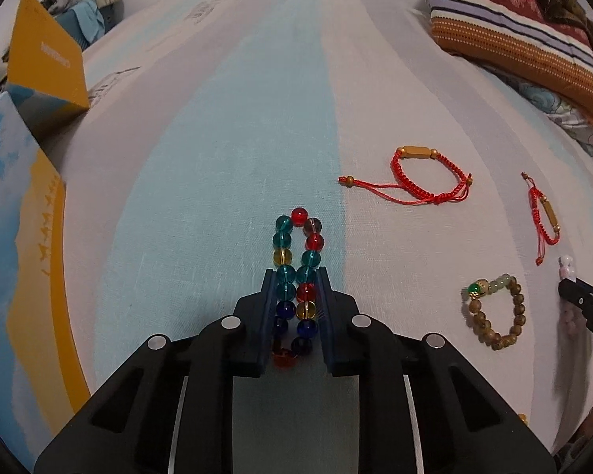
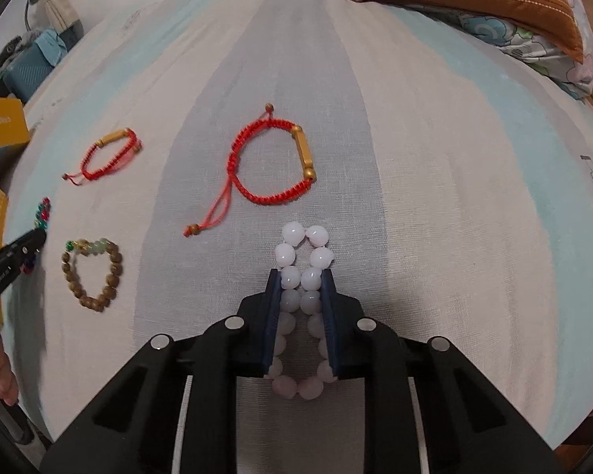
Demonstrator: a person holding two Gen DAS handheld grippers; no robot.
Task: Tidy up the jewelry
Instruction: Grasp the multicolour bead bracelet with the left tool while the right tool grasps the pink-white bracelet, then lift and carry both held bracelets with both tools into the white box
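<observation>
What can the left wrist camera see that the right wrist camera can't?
Only the left view clearly shows the colourful glass bead bracelet squeezed in the left hand-held gripper. Only the right view clearly shows the pale pink bead bracelet squeezed in the right hand-held gripper. Both show two red cord bracelets, the brown wooden bead bracelet and the striped pillow.
</observation>
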